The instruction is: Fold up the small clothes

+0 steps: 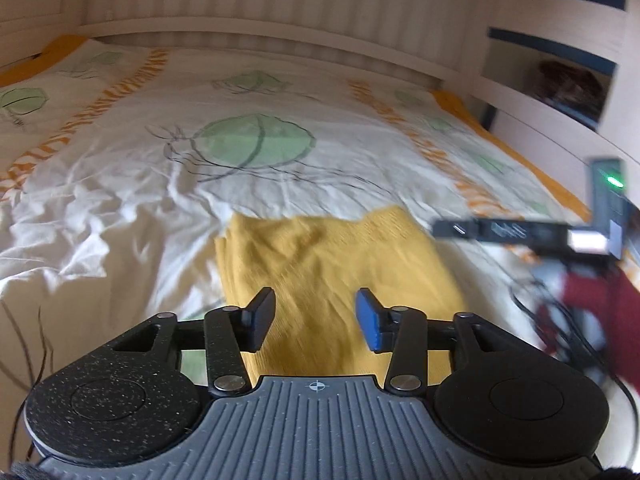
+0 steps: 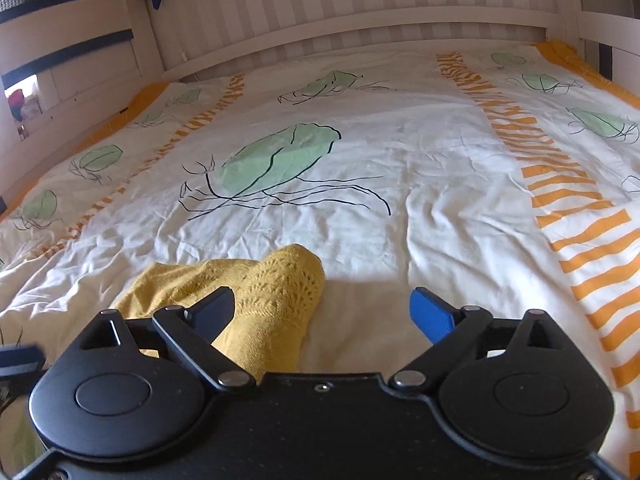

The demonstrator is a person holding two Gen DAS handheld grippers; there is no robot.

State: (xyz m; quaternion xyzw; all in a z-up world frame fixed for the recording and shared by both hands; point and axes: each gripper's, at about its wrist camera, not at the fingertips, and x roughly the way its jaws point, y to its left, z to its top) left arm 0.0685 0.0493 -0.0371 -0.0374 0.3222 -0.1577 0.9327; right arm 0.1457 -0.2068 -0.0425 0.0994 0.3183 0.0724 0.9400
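A mustard-yellow knitted garment (image 1: 332, 272) lies folded on the white bed cover. My left gripper (image 1: 316, 320) is open and empty, with its two fingers spread just above the garment's near part. In the right wrist view the garment (image 2: 264, 300) lies at the lower left, partly behind the left finger. My right gripper (image 2: 324, 312) is open and empty; it hovers over bare bed cover to the right of the garment. The right gripper also shows at the right edge of the left wrist view (image 1: 532, 232), blurred, held by a hand in a dark red sleeve.
The bed cover (image 2: 400, 160) is white with green shapes and orange striped bands, creased at the left. A white slatted headboard (image 2: 360, 24) stands at the far end. Shelves with dark blue edges (image 1: 560, 48) flank the bed. Black cables (image 1: 560, 320) hang by the right hand.
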